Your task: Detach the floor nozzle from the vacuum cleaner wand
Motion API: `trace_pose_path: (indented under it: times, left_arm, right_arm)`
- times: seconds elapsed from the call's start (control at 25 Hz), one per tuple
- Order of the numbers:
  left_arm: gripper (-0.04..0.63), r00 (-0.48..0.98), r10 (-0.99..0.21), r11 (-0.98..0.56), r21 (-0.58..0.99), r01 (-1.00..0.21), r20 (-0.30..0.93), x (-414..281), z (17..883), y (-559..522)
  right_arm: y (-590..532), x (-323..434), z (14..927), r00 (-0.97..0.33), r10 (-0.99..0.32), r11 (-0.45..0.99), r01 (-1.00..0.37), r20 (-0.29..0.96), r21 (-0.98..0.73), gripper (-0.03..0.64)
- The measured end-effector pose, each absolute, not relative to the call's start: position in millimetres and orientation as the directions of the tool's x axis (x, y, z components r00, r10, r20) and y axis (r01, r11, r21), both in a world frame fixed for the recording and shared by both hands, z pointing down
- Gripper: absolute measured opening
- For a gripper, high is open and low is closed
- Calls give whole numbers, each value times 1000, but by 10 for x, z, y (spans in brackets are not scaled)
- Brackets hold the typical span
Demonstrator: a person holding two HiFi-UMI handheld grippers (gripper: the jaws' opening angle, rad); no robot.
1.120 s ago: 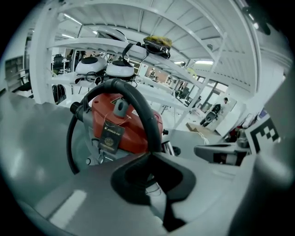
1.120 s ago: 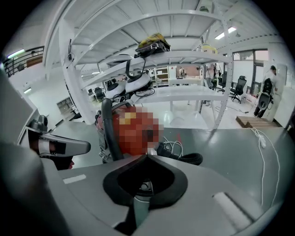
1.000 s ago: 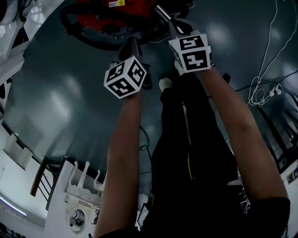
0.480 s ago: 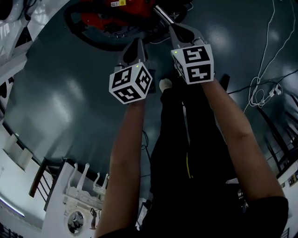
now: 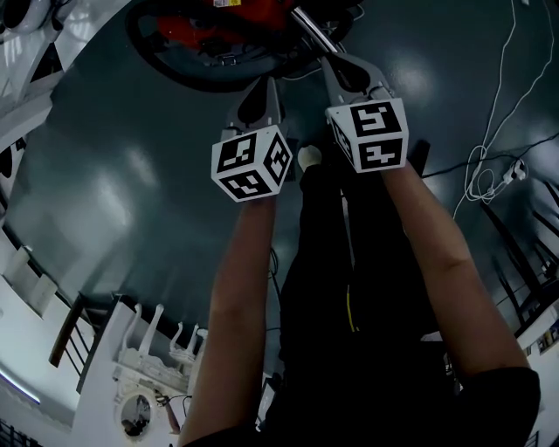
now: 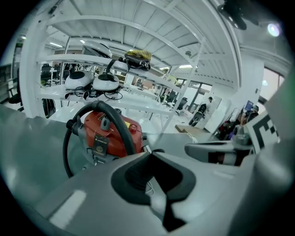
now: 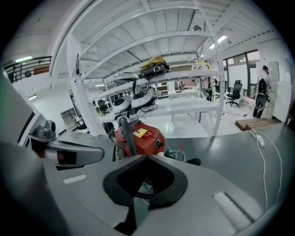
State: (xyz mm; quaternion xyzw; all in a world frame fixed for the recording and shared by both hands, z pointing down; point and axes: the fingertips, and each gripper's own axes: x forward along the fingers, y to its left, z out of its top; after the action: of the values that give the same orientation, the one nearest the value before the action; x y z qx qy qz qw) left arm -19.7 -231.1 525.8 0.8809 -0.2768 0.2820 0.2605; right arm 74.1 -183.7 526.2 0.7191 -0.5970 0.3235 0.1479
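L gripper (image 5: 260,87) & R gripper (image 5: 346,72), both shut, empty, side by side near red vacuum (image 5: 218,22); floor (image 5: 113,175) spreads left.

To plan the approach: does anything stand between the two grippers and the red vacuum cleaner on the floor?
Nothing visible does: the left gripper and right gripper both look across floor straight at the red vacuum cleaner, whose black hose arches over it.
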Motion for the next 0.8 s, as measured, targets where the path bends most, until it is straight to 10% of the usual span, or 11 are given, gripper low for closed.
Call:
trace_pose_path:
  times: [0.8]
  left_arm:
    - [9, 692, -326, -701, 326, -634, 644, -202, 5224, -2155]
  right_arm:
    - [-1795, 586, 5104, 58, -794, -216, -958, 606, -191, -5]
